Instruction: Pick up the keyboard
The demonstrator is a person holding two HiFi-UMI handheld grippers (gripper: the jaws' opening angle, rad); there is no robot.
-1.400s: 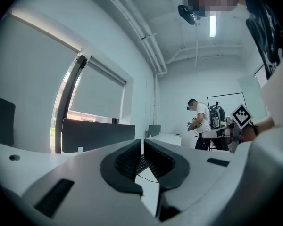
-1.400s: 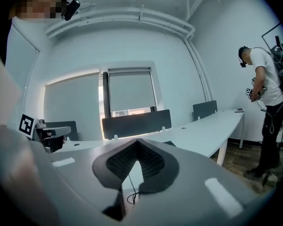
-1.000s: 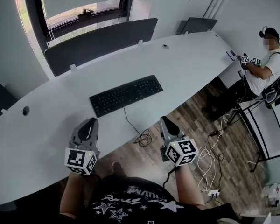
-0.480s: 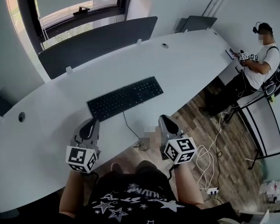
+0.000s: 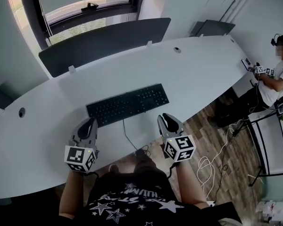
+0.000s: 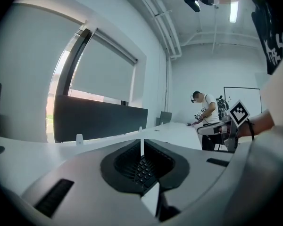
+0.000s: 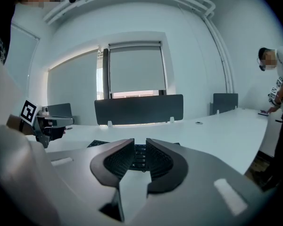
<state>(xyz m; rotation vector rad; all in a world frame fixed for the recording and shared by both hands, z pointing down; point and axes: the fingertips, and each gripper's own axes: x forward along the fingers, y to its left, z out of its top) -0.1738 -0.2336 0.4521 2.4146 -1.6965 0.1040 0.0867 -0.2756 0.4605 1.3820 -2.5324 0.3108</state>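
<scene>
Black keyboard (image 5: 127, 105) lies at frame centre on the white table (image 5: 203, 69). Left gripper (image 5: 88, 126), lower left, has its jaws closed on nothing. Right gripper (image 5: 166, 122), lower centre, has jaws that have just been opening to a narrow, empty gap. Both grippers are near the keyboard, not touching it.

Curved white desk (image 5: 203, 65), dark divider panel (image 5: 108, 41) (window (image 5: 70, 18) behind), seemingly wood floor (image 5: 205, 128).

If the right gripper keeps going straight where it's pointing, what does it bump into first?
Probably the black keyboard, near its right end: it shows straight ahead of the right gripper. Its jaws have just been opening, with nothing between them. Depth is hard to judge.
</scene>
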